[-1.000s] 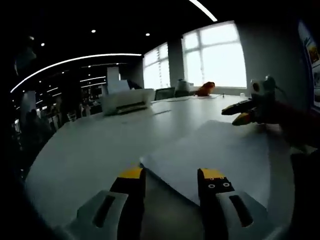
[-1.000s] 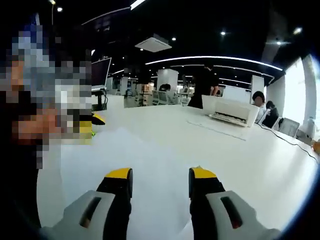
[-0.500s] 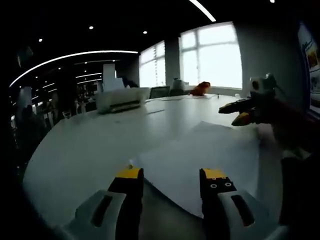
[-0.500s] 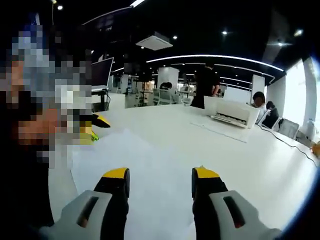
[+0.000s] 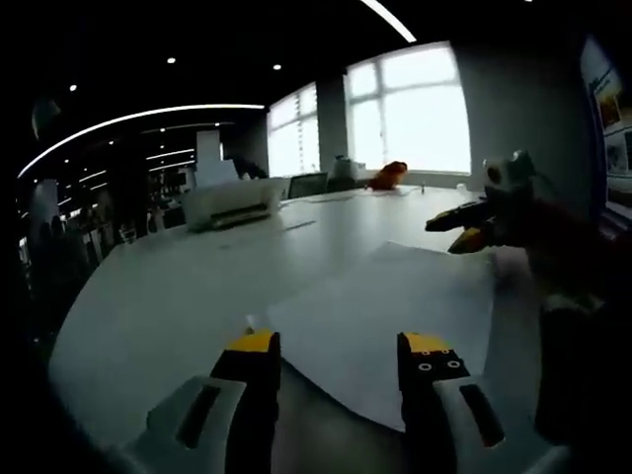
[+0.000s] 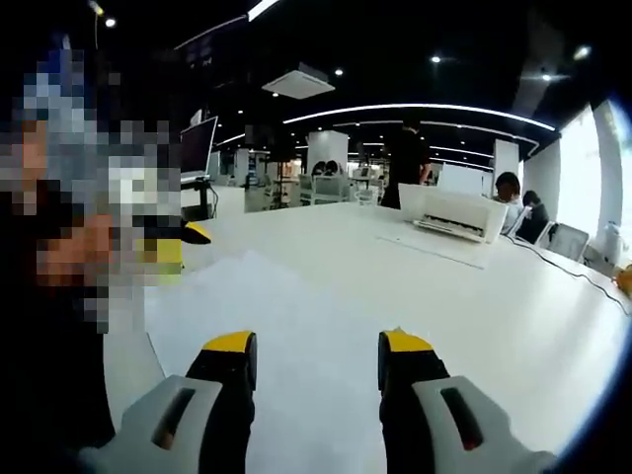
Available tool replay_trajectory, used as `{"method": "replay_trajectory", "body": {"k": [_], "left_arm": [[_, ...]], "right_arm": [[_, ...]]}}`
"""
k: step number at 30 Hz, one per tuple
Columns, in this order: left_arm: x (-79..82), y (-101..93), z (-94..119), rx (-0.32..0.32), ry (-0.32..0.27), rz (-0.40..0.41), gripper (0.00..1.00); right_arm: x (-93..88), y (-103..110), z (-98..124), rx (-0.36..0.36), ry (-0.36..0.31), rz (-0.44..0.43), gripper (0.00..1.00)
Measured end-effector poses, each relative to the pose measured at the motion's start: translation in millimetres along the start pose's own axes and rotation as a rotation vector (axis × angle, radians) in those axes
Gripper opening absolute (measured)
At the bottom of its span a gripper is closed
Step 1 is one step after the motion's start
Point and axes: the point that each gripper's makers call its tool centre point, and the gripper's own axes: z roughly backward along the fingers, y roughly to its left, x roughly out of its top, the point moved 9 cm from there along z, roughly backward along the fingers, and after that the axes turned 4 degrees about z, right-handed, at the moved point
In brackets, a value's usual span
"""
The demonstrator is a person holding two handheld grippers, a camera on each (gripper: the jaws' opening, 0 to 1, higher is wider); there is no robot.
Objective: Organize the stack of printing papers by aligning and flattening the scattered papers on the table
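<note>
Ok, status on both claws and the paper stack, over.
Left claw open, low over the papers. Right claw open above the same sheets, holding nothing. Printer sits far across the table, not in the way.

Near edge of the paper [image 5: 395, 306] disappears behind the left gripper's [image 5: 336, 348] right jaw. In the right gripper view the sheet is so washed out against the table [image 6: 513, 306] you can't trace its edges ahead of the jaws.
</note>
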Motion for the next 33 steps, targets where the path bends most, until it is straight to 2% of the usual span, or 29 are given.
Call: {"method": "replay_trajectory", "body": {"k": [3, 20, 33], "left_arm": [[-1.1, 1.5, 4, -0.018, 0.000, 0.042, 0.51], [4.6, 2.2, 28, -0.014, -0.010, 0.040, 0.51], [-3.1, 7.2, 38, -0.003, -0.003, 0.050, 0.51]], "right_arm": [[-1.4, 1, 4, 0.000, 0.003, 0.000, 0.45], [-4.8, 1, 30, -0.012, -0.006, -0.011, 0.45], [-4.8, -2, 47, -0.017, -0.008, -0.013, 0.43]]}}
